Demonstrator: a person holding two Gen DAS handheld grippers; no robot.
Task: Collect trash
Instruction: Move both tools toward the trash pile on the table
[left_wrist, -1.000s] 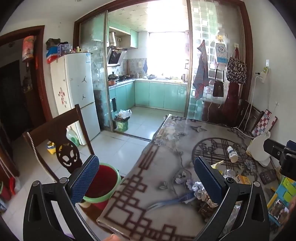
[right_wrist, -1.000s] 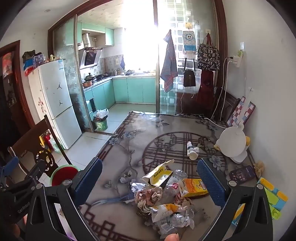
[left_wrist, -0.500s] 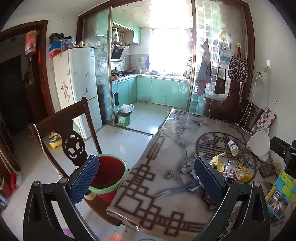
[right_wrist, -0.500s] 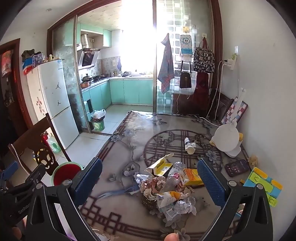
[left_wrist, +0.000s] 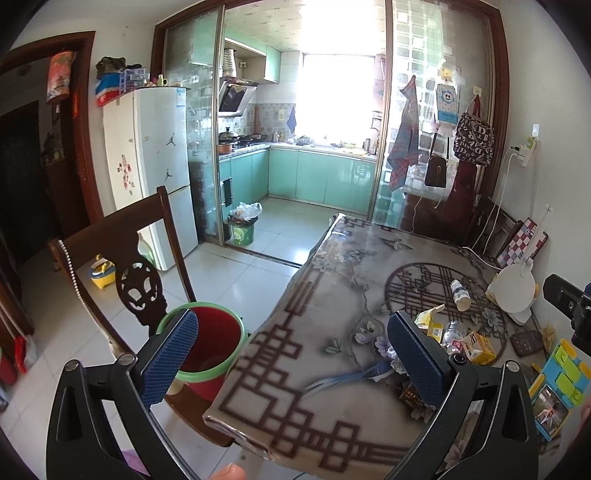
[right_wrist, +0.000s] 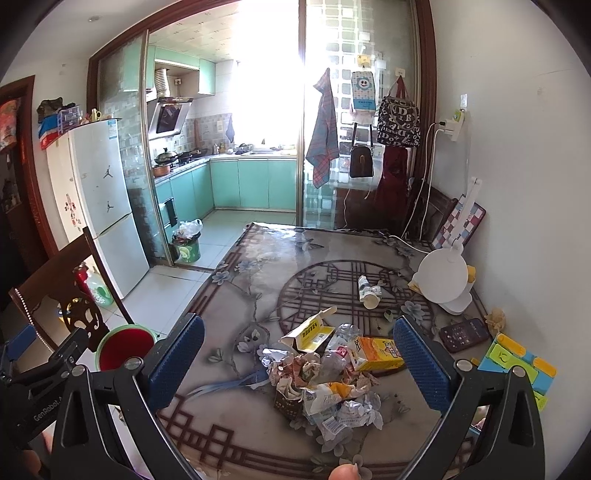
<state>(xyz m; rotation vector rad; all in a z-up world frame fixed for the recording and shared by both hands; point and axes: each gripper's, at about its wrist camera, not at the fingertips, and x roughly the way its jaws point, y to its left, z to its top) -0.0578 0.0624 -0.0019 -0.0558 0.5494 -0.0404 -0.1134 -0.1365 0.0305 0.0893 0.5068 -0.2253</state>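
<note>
While both grippers hang above the near end of the patterned table (right_wrist: 258, 266), neither one holds anything. The right gripper (right_wrist: 299, 365) has its blue-padded fingers (right_wrist: 421, 365) spread wide, and between them in the right wrist view lies the trash pile (right_wrist: 325, 384): crumpled wrappers and paper, a torn-open yellow and white carton (right_wrist: 308, 332), an orange and yellow box (right_wrist: 380, 354) touching the pile's right side, and a crushed clear bottle among them. A small bottle (right_wrist: 367, 291) lies on its side farther back on the round pattern, apart from the pile. A blue ribbon (right_wrist: 229, 384) trails from the pile toward the table's left edge. To the right of the pile rest a dark phone (right_wrist: 463, 334), a white round lamp (right_wrist: 443, 280) and colourful blocks (right_wrist: 517, 362) near the wall. The left gripper (left_wrist: 291, 358) is likewise spread wide, hanging over the table's near left corner; its left finger (left_wrist: 168, 360) overlaps the red bucket with a green rim (left_wrist: 210, 343), which stands on a wooden chair (left_wrist: 122, 236) just beside the table. From this view the trash shows partly behind the right finger. A fingertip (right_wrist: 345, 472) shows at the lower edge of the right wrist view.
</note>
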